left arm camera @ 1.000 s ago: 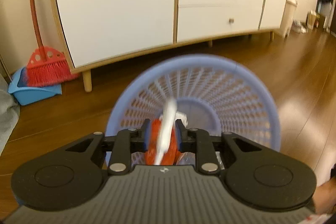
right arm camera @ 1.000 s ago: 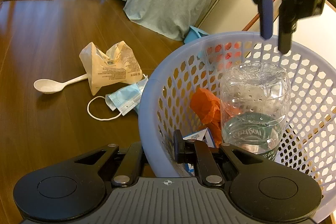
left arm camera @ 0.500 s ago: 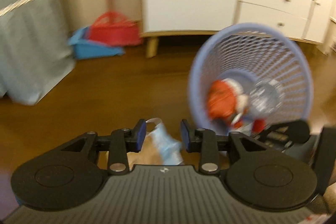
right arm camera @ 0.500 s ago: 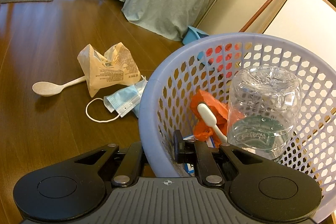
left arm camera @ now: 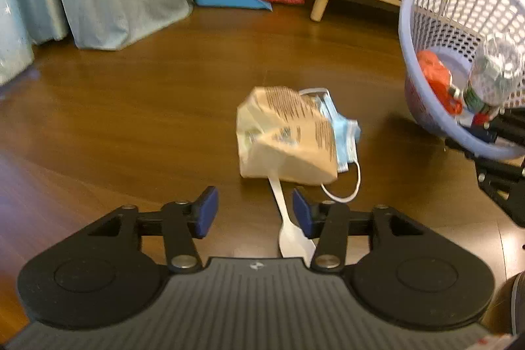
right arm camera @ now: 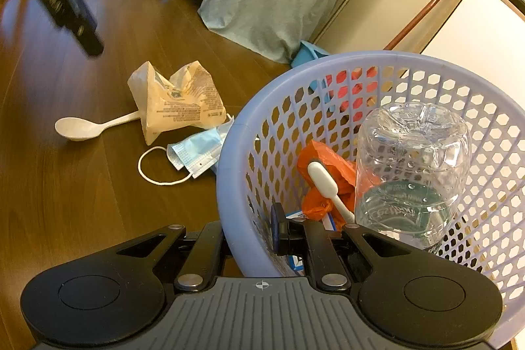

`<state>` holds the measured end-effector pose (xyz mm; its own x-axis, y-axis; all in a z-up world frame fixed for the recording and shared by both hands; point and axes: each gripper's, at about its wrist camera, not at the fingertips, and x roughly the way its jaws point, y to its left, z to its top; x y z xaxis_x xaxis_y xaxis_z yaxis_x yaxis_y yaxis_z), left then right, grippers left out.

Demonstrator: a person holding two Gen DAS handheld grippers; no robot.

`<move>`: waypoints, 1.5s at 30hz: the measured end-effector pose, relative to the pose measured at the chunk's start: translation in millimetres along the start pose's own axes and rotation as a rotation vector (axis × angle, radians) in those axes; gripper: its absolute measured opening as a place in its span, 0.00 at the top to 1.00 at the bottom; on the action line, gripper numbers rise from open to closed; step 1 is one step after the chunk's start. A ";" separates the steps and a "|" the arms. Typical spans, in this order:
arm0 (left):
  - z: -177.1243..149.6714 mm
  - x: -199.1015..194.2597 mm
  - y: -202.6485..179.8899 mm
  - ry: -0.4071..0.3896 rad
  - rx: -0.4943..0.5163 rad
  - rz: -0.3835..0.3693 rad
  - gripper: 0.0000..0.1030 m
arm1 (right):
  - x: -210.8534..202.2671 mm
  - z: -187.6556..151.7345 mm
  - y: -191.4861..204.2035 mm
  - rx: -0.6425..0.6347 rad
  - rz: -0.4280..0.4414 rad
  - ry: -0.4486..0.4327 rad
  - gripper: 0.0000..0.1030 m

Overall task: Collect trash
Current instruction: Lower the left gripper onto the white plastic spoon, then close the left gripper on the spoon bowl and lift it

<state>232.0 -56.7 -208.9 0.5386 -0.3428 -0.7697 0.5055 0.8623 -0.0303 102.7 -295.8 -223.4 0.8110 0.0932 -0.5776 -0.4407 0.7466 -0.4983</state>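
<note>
Swung away from the lavender basket (right arm camera: 236, 159), the left gripper (left arm camera: 255, 212) now hovers wide open and empty over the white spoon (left arm camera: 290, 238) and printed paper bag (left arm camera: 285, 136), print unreadable; right gripper (right arm camera: 251, 238) clamps the basket rim.

On the brown wooden floor (left arm camera: 131, 127), ahead of the open left gripper (left arm camera: 255, 212): a crumpled tan paper bag (left arm camera: 285, 136), lying over the handle of a white plastic spoon (left arm camera: 290, 238). Behind and right of the bag, touching it, a light-blue face mask (right arm camera: 193, 153). Further right, a lilac perforated plastic basket (right arm camera: 236, 159), its near rim between the right gripper (right arm camera: 251, 238) fingers. Inside it: an upturned clear plastic bottle (right arm camera: 410, 173), left of that an orange plastic wrapper (right arm camera: 323, 179) under what seems a white toothbrush (right arm camera: 325, 182).
</note>
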 end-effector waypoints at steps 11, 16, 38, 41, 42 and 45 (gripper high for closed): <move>-45.4 29.0 -32.4 0.069 -0.006 -0.013 0.43 | 0.5 -0.4 1.2 -0.005 0.000 0.001 0.94; -51.9 43.2 -44.1 0.078 0.014 -0.002 0.48 | 0.8 -0.8 1.8 -0.006 0.000 0.000 0.94; -68.6 32.5 -35.1 0.137 0.053 0.034 0.74 | -0.1 -1.7 1.8 0.001 0.001 0.000 0.94; -82.7 19.3 -35.8 0.153 0.081 0.049 0.74 | 0.2 -1.0 1.2 0.005 0.001 0.000 0.94; -87.1 15.1 -34.7 0.154 0.071 0.047 0.74 | 0.3 -0.6 0.9 0.006 0.001 0.001 0.94; -94.1 5.7 -32.5 0.141 0.034 0.050 0.74 | 0.2 0.0 0.1 0.005 0.001 0.002 0.94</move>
<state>155.2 -51.5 -272.4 0.4649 -0.2425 -0.8515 0.5048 0.8627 0.0300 102.9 -295.7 -223.5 0.8097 0.0929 -0.5795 -0.4398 0.7498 -0.4943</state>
